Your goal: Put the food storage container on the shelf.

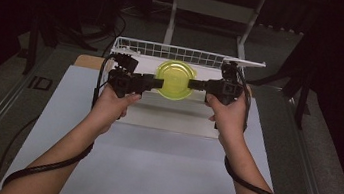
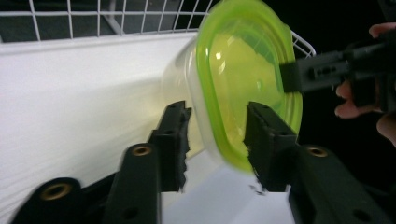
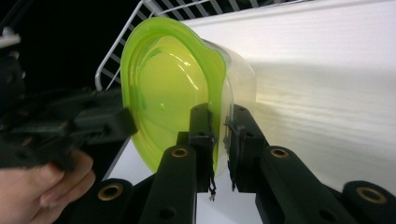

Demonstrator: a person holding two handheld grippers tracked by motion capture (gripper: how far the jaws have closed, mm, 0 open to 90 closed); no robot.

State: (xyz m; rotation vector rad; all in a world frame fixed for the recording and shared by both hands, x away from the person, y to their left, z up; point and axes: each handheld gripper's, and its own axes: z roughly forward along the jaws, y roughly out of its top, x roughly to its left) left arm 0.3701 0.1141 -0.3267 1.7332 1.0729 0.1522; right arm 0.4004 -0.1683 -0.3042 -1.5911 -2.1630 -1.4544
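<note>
1. High view: the container (image 1: 175,80), clear with a green lid, sits between the left gripper (image 1: 157,83) and right gripper (image 1: 193,84), before the wire basket (image 1: 185,54); equally near both.
2. Left gripper view: jaws apart, straddling the lid's rim, not yet clamped; the lid (image 2: 243,79) faces sideways.
3. Right gripper view: jaws pinched on the lid's rim (image 3: 219,107). No readable writing.

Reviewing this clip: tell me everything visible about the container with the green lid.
The container is a clear, plastic-looking tub closed by a translucent lime-green lid with a raised rim. It is held up between both grippers, in front of a white wire basket. The right gripper is pinched shut on the lid's rim. The left gripper straddles the opposite edge with its jaws wide apart, not visibly clamping. No contents can be made out inside.
</note>
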